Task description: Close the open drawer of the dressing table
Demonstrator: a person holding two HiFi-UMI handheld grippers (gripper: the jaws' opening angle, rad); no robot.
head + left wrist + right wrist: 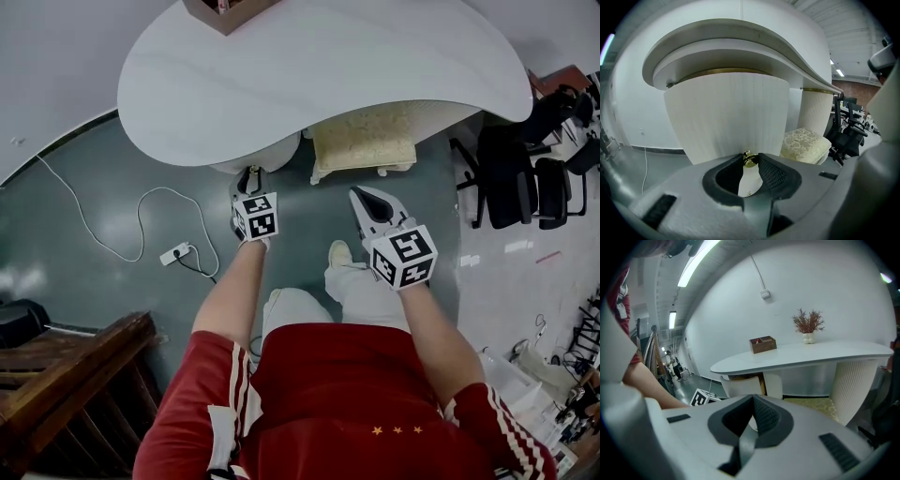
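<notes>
The white dressing table (328,66) has a curved, ribbed drawer (261,159) standing out from under its top. In the left gripper view the drawer front (726,112) fills the middle, with a small gold knob (750,161) on it. My left gripper (751,157) is shut on that knob, one pad against each side. In the head view the left gripper (247,180) reaches the drawer front. My right gripper (364,197) hangs to the right above the floor, shut with nothing in it (753,400). From the right gripper view the drawer (742,386) shows its wooden inside.
A cream cushioned stool (364,141) stands under the table, right of the drawer. A wooden box (230,11) sits on the tabletop. A white cable and power strip (173,253) lie on the floor at left, black chairs (525,178) at right, dark wooden furniture (66,366) at lower left.
</notes>
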